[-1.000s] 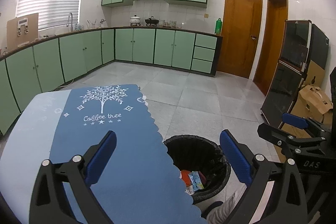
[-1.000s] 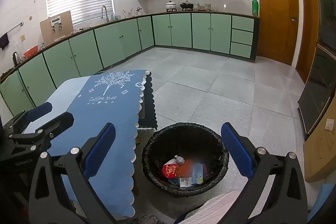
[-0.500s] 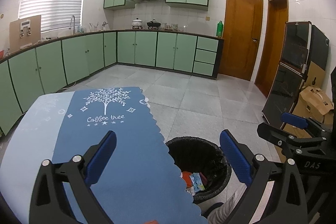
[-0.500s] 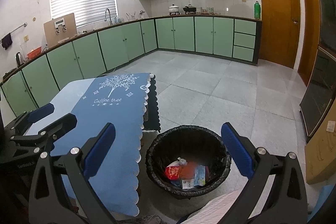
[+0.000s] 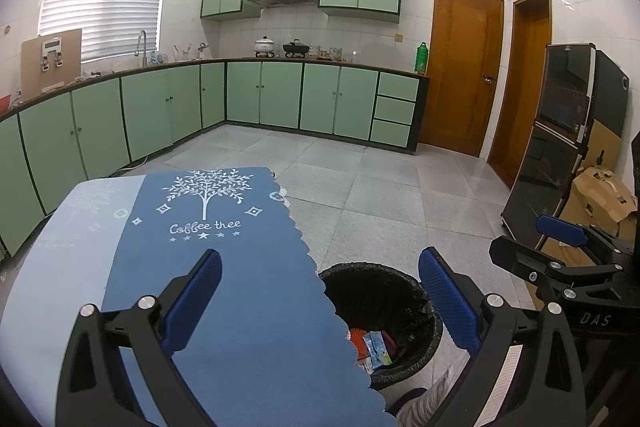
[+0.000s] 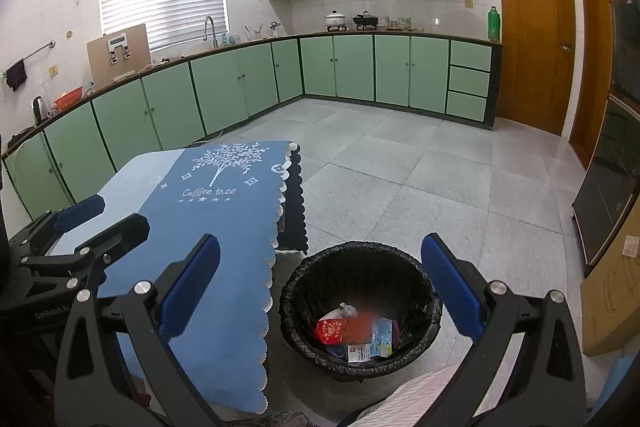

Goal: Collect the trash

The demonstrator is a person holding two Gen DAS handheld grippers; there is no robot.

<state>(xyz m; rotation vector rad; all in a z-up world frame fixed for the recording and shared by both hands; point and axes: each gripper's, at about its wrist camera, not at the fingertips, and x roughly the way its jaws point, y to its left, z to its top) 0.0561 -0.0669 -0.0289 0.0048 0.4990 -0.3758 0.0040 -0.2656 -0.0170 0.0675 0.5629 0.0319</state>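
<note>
Jaws on both grippers, left (image 5: 320, 291) and right (image 6: 320, 283), stayed spread wide and empty, tilted slightly higher than 1 second earlier. 1 black-lined bin (image 6: 420, 343) stood upright on the floor just beside the counter (image 5: 240, 307), mouth up, holding several wrappers (image 6: 352, 333); an exact count was unclear.

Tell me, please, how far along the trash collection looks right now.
Mostly done, it seems: wrappers already lie in the lined bin. Both the left gripper and right gripper are open and empty. The blue tablecloth shows no trash; the floor nearby is only partly visible.
</note>
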